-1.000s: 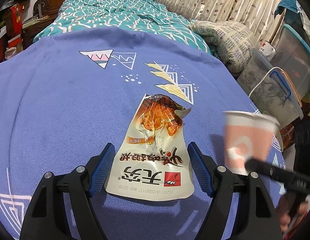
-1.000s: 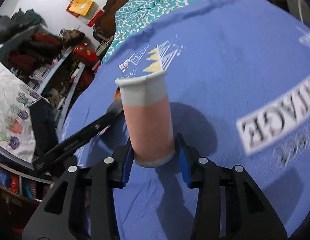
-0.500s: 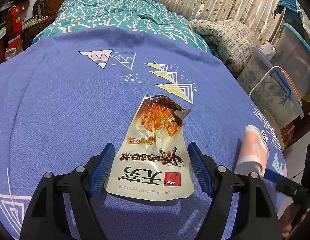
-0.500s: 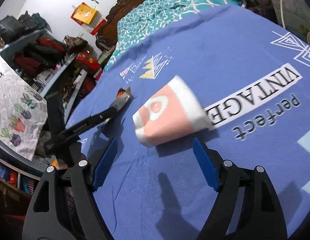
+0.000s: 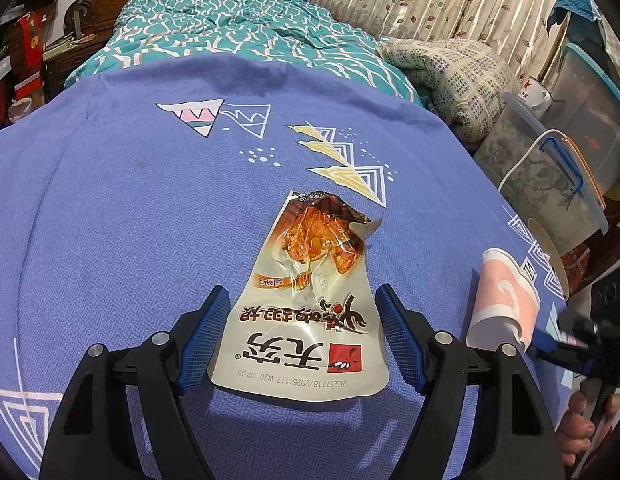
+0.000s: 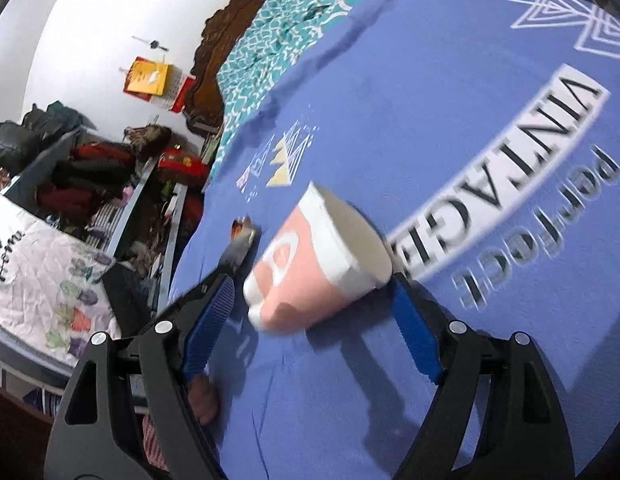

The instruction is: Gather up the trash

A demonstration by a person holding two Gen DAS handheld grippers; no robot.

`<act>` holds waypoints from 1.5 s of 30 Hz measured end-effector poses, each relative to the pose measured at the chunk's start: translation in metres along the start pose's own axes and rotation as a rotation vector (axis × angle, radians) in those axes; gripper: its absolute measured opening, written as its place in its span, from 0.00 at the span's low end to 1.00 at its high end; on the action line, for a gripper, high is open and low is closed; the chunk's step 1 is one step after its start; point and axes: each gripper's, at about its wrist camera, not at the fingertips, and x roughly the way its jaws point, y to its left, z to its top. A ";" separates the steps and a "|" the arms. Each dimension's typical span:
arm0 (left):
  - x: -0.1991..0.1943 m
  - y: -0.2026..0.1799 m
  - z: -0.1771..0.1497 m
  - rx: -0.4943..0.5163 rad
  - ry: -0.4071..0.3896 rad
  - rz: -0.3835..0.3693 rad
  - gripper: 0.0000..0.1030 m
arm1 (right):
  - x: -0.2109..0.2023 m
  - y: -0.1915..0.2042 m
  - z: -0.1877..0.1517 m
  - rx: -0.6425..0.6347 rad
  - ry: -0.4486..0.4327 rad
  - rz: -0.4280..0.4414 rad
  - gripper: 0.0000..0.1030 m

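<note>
1. The snack wrapper (image 5: 310, 300) lies flat on the blue printed cloth (image 5: 121, 216); it is a pale, glossy pouch with a picture of orange-glazed meat at its torn far end, dark Chinese lettering, a small red square and a printed date line at its near edge
2. The left gripper (image 5: 301, 336) has its blue-padded fingers (image 5: 203, 338) spread wide on either side of the wrapper's near half, not pinching it
3. The paper cup (image 6: 316, 258) lies tipped on its side on the same cloth, salmon pink with white bands at rim and base and a white ring motif, its white inside facing right
4. The right gripper (image 6: 310, 328) is spread wide around the cup, with the pads (image 6: 416, 334) apart from its walls
5. In the left wrist view the cup (image 5: 504, 300) sits well right of the wrapper, near the cloth's edge
</note>
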 end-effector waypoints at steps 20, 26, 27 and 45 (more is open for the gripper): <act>0.000 -0.001 0.000 0.005 0.001 0.001 0.69 | 0.061 0.001 0.023 0.053 -0.027 0.139 0.30; 0.000 -0.001 0.001 0.009 0.002 0.004 0.69 | 0.069 0.004 0.015 0.050 -0.026 0.142 0.30; 0.000 -0.001 0.001 0.009 0.002 0.004 0.69 | 0.068 0.001 0.013 0.050 -0.026 0.142 0.30; -0.006 -0.007 0.000 0.041 -0.023 -0.013 0.69 | 0.041 -0.004 0.005 0.006 -0.089 0.170 0.30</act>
